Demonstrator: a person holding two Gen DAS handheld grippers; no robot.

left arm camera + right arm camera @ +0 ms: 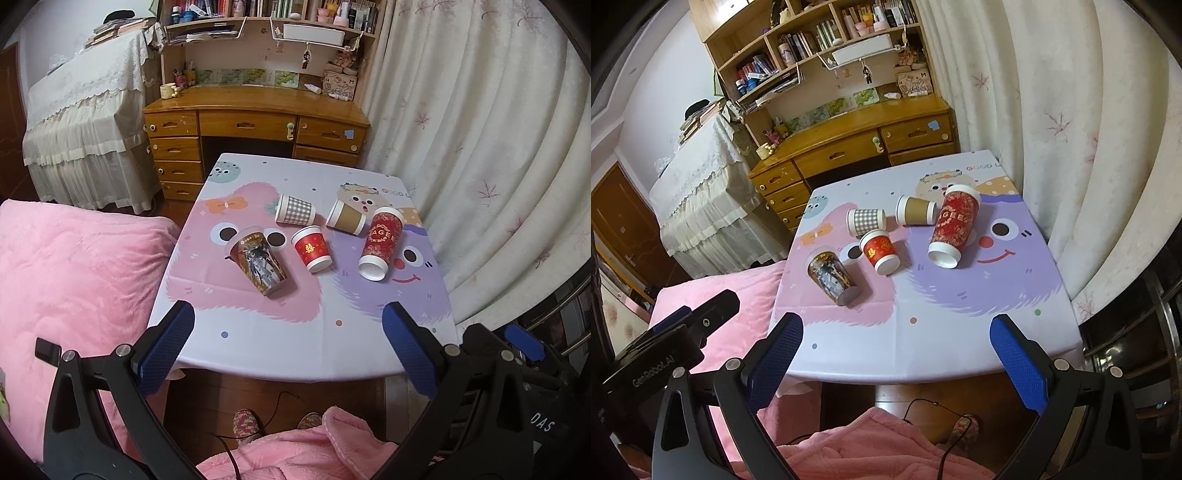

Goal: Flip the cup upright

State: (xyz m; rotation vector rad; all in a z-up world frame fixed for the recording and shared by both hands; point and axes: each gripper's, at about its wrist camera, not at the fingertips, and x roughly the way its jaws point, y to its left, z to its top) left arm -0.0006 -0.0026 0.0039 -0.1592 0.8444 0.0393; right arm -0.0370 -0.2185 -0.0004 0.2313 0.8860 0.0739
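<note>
Several paper cups lie on their sides on a cartoon-print table [295, 343]. They are a dark printed cup [260, 266] [833, 277], a small red cup [311, 248] [880, 252], a grey checked cup [295, 209] [866, 220], a brown cup [346, 218] [916, 210] and a tall red patterned cup [380, 243] [953, 227]. My left gripper [288, 317] is open and empty, above the table's near edge. My right gripper [895, 330] is open and empty, also short of the cups.
A pink blanket [74, 288] lies left of the table. White curtains [480, 147] hang on the right. A wooden desk with shelves [255, 118] stands behind the table. My pink-robed lap [295, 454] and a cable are below the near edge.
</note>
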